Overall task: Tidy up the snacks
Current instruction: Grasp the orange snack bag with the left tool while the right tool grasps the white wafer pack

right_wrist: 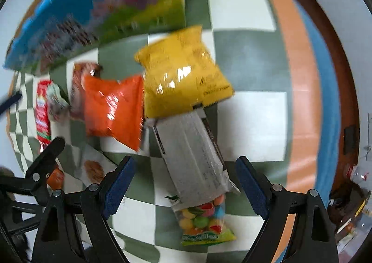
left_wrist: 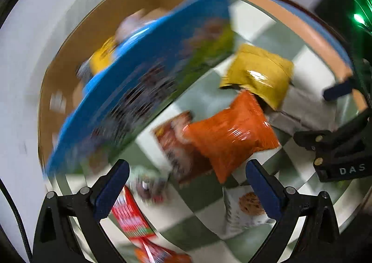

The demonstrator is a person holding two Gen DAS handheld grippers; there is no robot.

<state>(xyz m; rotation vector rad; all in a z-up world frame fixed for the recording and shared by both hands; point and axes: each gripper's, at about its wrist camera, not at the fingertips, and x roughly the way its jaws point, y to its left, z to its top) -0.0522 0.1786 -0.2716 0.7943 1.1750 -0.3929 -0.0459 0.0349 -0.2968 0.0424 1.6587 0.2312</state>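
Both claws — left claw (left_wrist: pixel 187 181); right claw (right_wrist: pixel 186 179) — point down, agape.

Both tongs point steeply down toward the table. The left tongs (left_wrist: pixel 187 178) stand with their blue-padded fingers (left_wrist: pixel 112 189) spread wide, nothing pinched between them. The right tongs (right_wrist: pixel 183 178) are also parted, their pads (right_wrist: pixel 119 185) pressing on nothing. In the left wrist view the right tongs show at the right edge, and in the right wrist view the left tongs show at the lower left.
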